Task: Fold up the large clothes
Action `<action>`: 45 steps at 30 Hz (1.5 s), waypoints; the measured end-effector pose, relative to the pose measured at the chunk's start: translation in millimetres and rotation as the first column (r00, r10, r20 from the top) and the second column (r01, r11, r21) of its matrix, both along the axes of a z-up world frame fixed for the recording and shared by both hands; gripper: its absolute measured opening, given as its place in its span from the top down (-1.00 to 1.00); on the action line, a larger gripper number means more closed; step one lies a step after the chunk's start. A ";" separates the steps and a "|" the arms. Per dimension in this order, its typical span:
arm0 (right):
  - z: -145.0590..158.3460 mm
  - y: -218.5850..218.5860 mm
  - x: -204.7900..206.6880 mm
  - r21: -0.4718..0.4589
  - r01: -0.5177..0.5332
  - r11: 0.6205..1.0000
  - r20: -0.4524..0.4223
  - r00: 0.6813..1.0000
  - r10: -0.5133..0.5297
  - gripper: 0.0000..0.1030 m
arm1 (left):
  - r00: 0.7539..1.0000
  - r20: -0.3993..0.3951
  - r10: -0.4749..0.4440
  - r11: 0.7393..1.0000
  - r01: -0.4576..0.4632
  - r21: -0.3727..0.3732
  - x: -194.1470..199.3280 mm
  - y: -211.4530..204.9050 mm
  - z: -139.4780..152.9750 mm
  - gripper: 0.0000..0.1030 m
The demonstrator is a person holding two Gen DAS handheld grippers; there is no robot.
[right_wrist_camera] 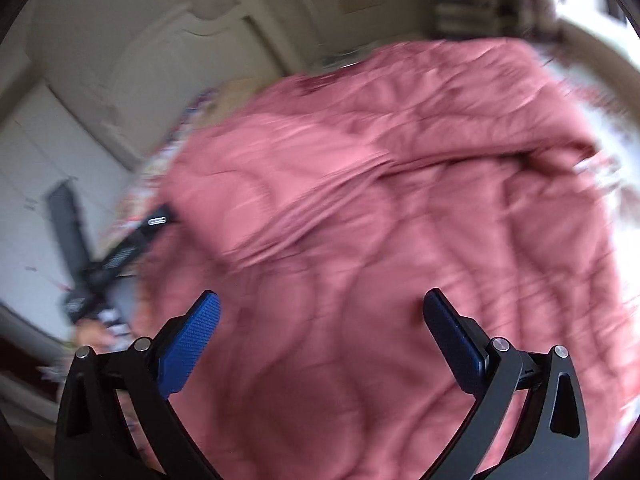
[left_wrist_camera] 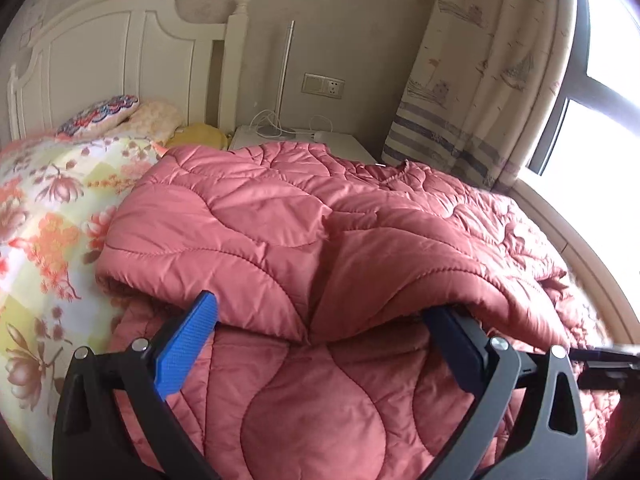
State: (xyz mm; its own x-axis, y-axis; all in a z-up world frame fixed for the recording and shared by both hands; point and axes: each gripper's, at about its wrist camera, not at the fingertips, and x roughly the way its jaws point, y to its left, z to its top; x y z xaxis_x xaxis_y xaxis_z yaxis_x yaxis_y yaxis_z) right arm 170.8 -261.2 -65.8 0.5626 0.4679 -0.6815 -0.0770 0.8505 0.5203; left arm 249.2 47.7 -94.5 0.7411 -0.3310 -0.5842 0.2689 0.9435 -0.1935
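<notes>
Pink quilted coat (left_wrist_camera: 320,232) lies on bed (left_wrist_camera: 44,216), directly ahead of both grippers; long axis runs left-right across left wrist view. Folded edge sits between fingers of left gripper (left_wrist_camera: 320,320), jaws wide apart, nothing clamped. Right gripper (right_wrist_camera: 322,320) hovers above coat, jaws spread, empty; view blurred. Left gripper judged nearer fold edge. Free bed surface left; window ledge (left_wrist_camera: 576,236) bounds right.
</notes>
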 end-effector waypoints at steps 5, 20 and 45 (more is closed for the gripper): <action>-3.3 30.3 33.9 0.297 -0.011 0.955 -0.040 0.999 0.024 -0.76 | 1.000 0.017 -0.006 1.000 0.006 0.018 -1.9 -5.6 3.8 -0.96; 88.9 -1.2 113.8 0.016 0.267 0.964 0.317 0.913 -0.258 0.66 | 0.996 0.078 0.037 0.992 -0.027 -0.121 -12.6 23.0 14.3 -0.96; 22.8 46.2 147.6 -0.513 0.195 0.836 0.168 0.978 -0.126 -0.54 | 0.952 0.043 0.302 0.926 -0.283 -0.250 -5.8 81.5 33.3 -0.95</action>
State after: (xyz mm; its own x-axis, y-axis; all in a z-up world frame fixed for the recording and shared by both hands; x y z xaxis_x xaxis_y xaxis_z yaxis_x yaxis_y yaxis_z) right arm 318.5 -214.9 -43.0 0.6932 -0.0439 -0.7194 0.0515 0.9986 -0.0114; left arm 243.4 129.2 -61.1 0.8665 -0.2143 -0.4508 0.0114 0.9114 -0.4113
